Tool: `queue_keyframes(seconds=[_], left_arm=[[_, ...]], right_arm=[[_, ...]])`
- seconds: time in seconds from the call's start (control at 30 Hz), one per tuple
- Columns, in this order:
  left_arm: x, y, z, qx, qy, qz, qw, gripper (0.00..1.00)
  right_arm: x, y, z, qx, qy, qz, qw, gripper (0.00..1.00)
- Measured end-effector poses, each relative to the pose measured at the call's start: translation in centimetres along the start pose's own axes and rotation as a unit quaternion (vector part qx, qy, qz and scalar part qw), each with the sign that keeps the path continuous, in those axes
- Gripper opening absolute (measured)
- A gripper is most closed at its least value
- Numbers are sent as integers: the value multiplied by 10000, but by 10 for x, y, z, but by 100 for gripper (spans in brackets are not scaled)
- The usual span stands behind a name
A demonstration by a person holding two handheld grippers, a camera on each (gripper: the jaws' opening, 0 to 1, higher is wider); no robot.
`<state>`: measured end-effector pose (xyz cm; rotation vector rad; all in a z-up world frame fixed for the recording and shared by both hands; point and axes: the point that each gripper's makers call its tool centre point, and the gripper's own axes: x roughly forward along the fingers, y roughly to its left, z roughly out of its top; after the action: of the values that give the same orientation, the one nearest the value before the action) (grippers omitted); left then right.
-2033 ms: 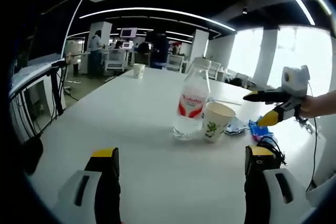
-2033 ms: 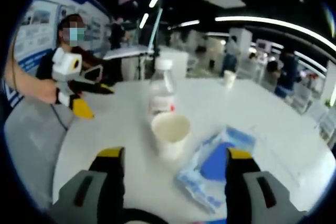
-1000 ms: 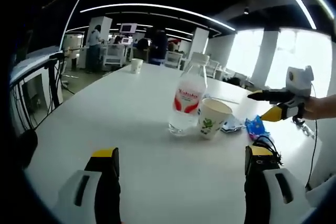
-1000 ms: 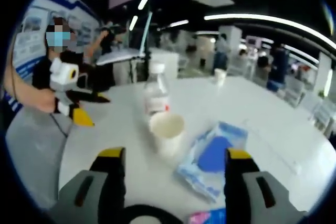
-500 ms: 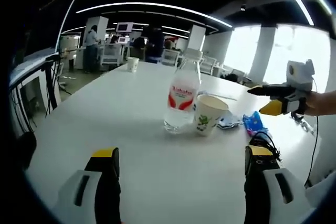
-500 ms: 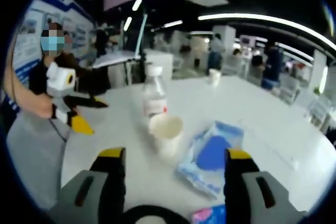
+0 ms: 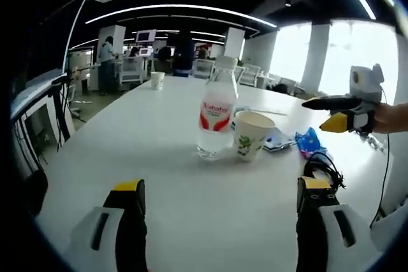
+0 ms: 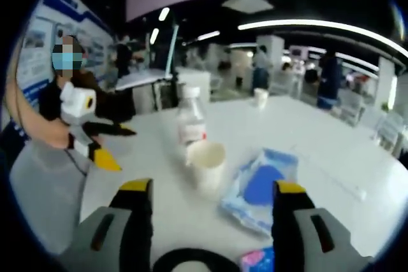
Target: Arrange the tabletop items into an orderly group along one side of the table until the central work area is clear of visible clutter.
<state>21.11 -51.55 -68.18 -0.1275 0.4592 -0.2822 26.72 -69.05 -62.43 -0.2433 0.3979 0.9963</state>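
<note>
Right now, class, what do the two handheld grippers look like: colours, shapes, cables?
The left gripper has grey jaws with black inner faces and yellow tips. The right gripper, seen side-on, has black jaws, a yellow tip, a white box body and a thin dark cable trailing below.

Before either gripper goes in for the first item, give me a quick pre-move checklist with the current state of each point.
1. Left gripper open with nothing between its jaws: ok.
2. Right gripper open with nothing between its jaws: ok.
3. Water bottle upright, cap on: ok.
4. Paper cup upright, standing close beside the bottle; whether they touch: cannot tell. Whether it holds liquid: cannot tell.
5. Central area cleared: not ok. The bottle, the cup, the blue packet and the black cable sit loosely spread, not yet grouped along one side.
6. Grippers apart from each other: ok; the right one is held above the table on the far side of the items.
</note>
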Motion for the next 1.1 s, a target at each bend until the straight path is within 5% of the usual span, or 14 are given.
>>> queue_keyframes(seconds=[0.47, 1.1], left_arm=[[-12, 7, 10, 365, -113, 271, 9989, 99], [-14, -1, 20, 616, -219, 188, 9977, 99]], right_arm=[[-12, 1, 0, -104, -90, 485, 9987, 73], [-16, -2, 4, -95, -162, 483, 9987, 72]])
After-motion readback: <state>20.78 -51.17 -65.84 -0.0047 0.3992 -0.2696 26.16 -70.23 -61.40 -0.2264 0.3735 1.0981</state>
